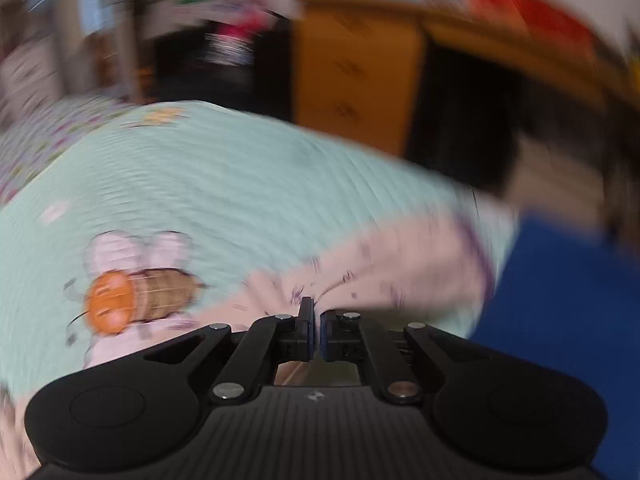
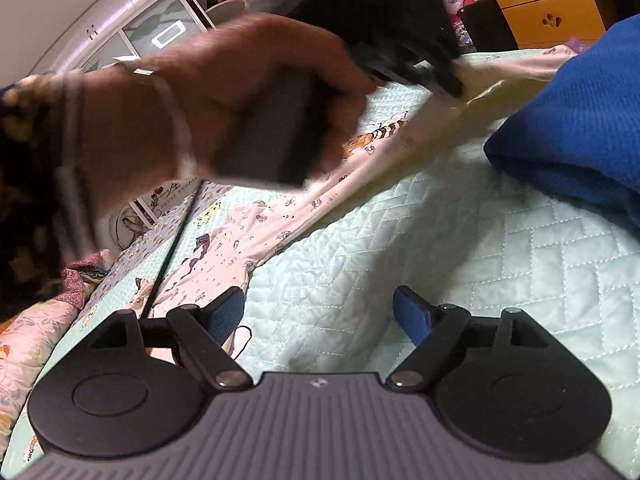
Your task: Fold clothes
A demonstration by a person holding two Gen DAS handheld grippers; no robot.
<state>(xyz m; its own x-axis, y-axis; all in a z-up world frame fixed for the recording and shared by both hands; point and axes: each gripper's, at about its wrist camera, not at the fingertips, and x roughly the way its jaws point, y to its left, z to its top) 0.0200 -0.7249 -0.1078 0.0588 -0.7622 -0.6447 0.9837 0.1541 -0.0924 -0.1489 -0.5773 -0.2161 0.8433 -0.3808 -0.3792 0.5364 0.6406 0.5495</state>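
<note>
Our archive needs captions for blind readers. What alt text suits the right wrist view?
A hand holds the left gripper shut on a pale printed garment, lifting its edge off a mint quilted bedspread. The right gripper hovers open below; a blue cloth lies right.

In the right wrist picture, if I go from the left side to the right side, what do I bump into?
Flowery sleeve → hand holding the left gripper → pale printed garment → blue pillow.
</note>
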